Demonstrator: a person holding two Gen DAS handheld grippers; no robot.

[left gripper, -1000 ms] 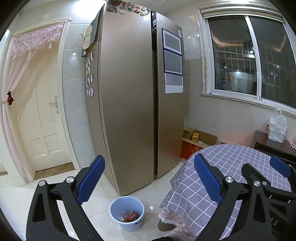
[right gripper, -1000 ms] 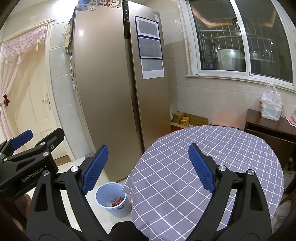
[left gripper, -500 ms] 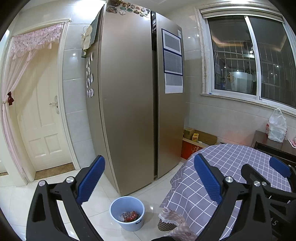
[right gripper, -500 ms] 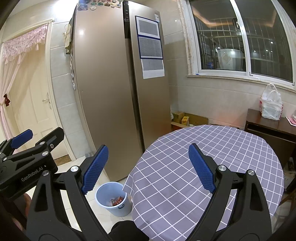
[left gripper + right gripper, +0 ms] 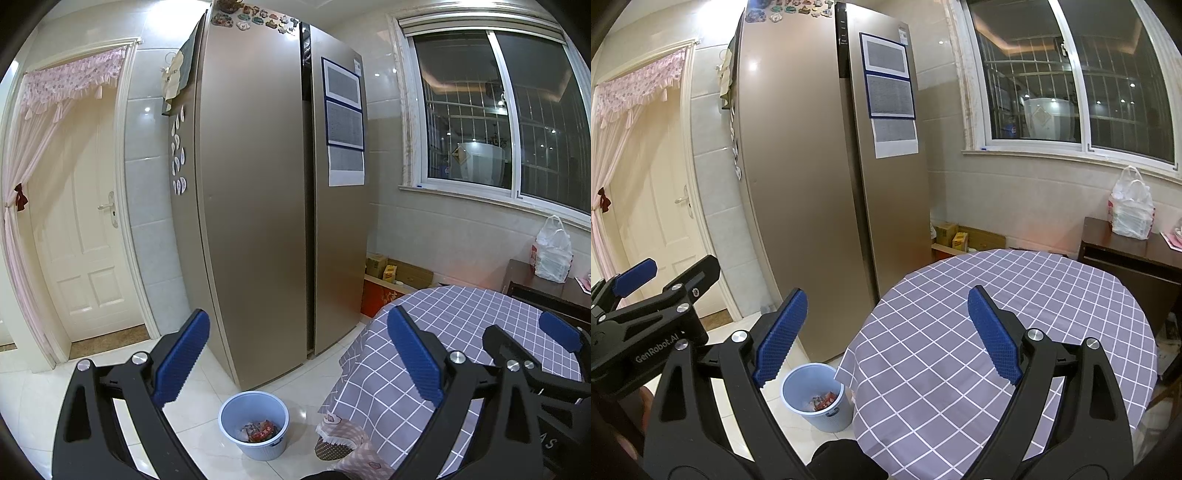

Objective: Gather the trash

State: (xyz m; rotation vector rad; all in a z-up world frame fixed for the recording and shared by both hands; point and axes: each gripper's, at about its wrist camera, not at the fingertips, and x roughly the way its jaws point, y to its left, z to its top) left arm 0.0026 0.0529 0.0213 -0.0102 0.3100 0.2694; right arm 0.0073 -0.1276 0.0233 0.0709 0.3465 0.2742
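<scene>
Pale blue bin between fingers, red-and-white wrappers inside. Tablecloth beyond right finger: lilac-grey, white grid. Fridge ahead: bronze-gold. Finger pads: blue, ribbed. Curtain: pink floral.

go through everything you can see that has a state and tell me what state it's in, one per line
left gripper: jaws open, empty
right gripper: jaws open, empty
blue bin: upright on the floor, wrappers inside
fridge: both doors shut
white door: shut
pink curtain: tied back
window: shut, dark outside
round table: covered by checked cloth, top bare
white plastic bag: knotted, upright on the dark cabinet
</scene>
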